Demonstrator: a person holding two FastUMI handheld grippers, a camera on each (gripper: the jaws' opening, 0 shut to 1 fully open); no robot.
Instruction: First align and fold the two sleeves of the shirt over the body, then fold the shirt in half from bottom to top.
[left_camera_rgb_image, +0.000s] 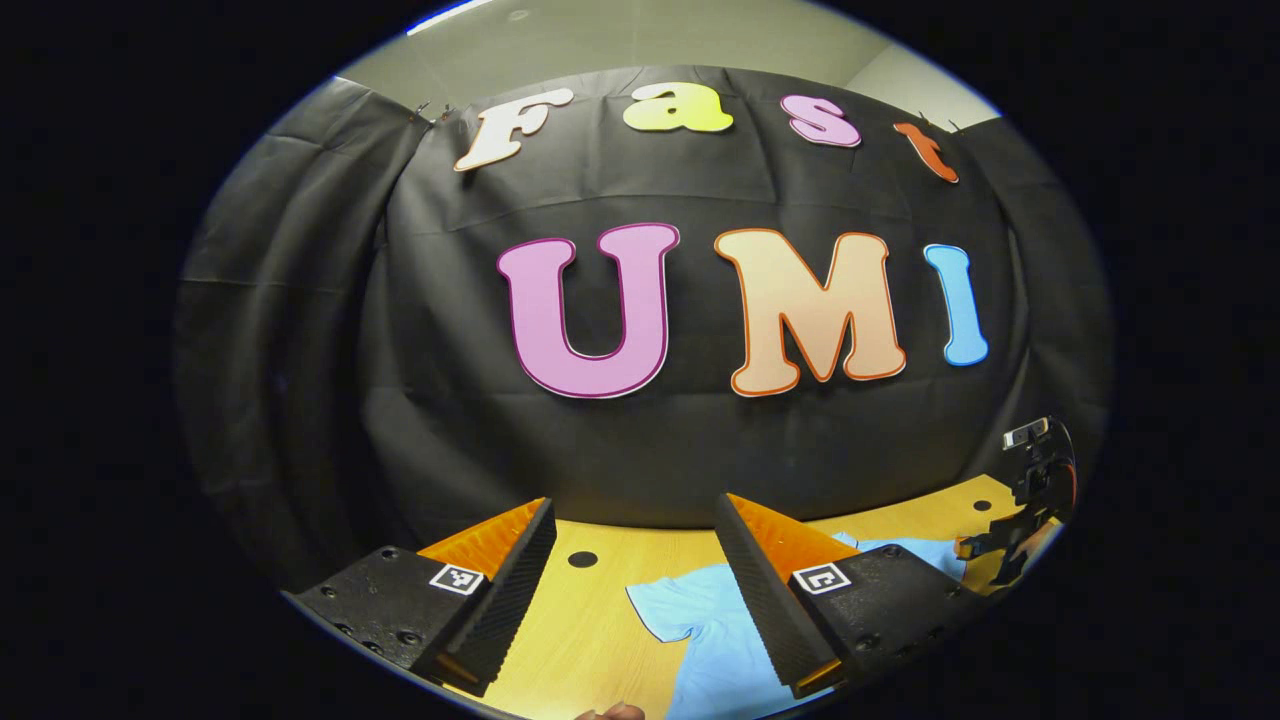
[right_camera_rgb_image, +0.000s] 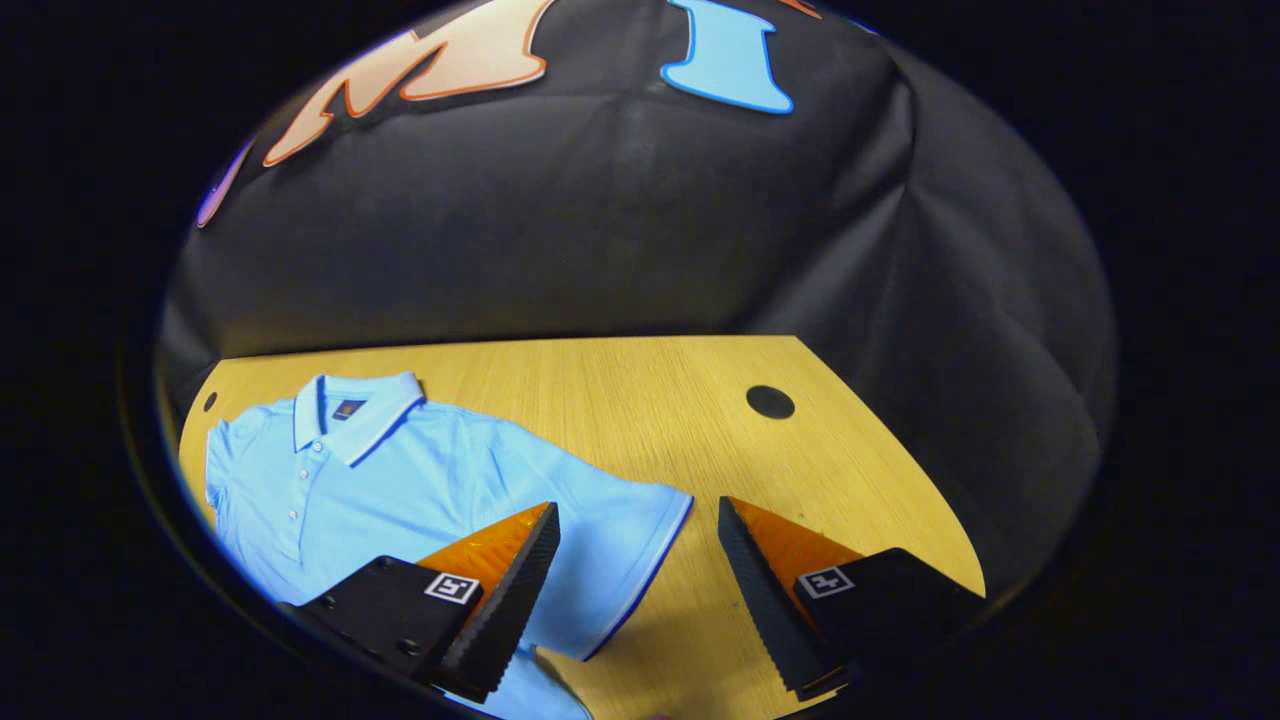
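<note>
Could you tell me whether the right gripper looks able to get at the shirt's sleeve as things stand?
Probably yes: the right gripper is open above the table, and the sleeve lies flat between its fingers with nothing in the way.

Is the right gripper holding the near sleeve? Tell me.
No, the right gripper has its jaws open above the sleeve, gripping nothing.

shirt (right_camera_rgb_image: 420, 480): soft matt cloth | table (right_camera_rgb_image: 640, 400): smooth wood-grain, slight sheen | wall (right_camera_rgb_image: 600, 220): matt creased cloth
</note>
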